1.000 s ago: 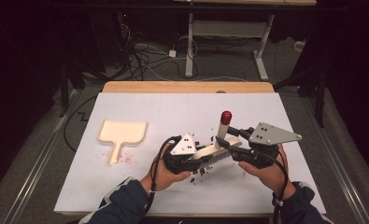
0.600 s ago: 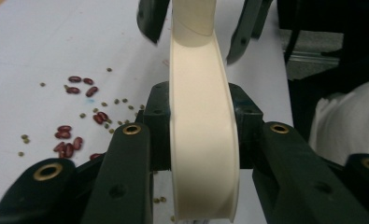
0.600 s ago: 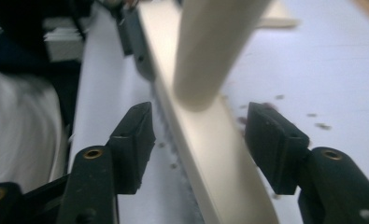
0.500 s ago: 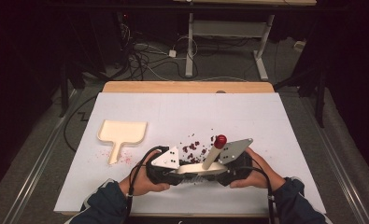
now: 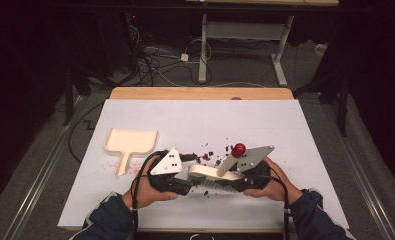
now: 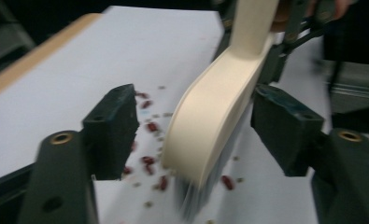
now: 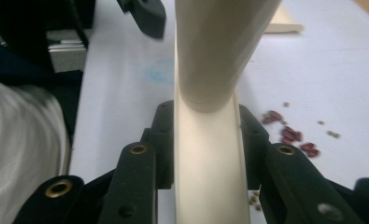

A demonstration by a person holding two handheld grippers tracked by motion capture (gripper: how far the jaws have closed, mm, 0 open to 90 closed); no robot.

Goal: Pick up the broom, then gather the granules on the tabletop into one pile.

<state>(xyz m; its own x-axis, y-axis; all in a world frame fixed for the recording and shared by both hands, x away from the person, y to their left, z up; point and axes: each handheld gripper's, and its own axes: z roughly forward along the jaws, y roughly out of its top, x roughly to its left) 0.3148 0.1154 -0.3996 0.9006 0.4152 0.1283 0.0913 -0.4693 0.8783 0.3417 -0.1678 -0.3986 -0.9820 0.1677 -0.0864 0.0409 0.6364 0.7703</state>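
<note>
right gripper (image 5: pixel 233 181): my jaws have just been closing and now clamp the cream brush (image 5: pixel 212 172) body from both sides; pads pressed flat on it in the right gripper view
left gripper (image 5: pixel 185 176): jaws have just been opening; they stand apart around the brush's other end, not squeezing it
brush: low over the white table sheet (image 5: pixel 150 112), bristles down, red-tipped handle (image 5: pixel 238 149) tilted up
red beans (image 5: pixel 206 157): scattered just behind the brush
dustpan (image 5: pixel 129 144): lying off to my left, well apart

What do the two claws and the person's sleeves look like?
Both the left claw and the right claw are black, each topped by a grey three-cornered plate with small dark dots. Black cables trail from them. Brass-coloured rivets mark the blocky jaws. The sleeves are dark blue.
</note>
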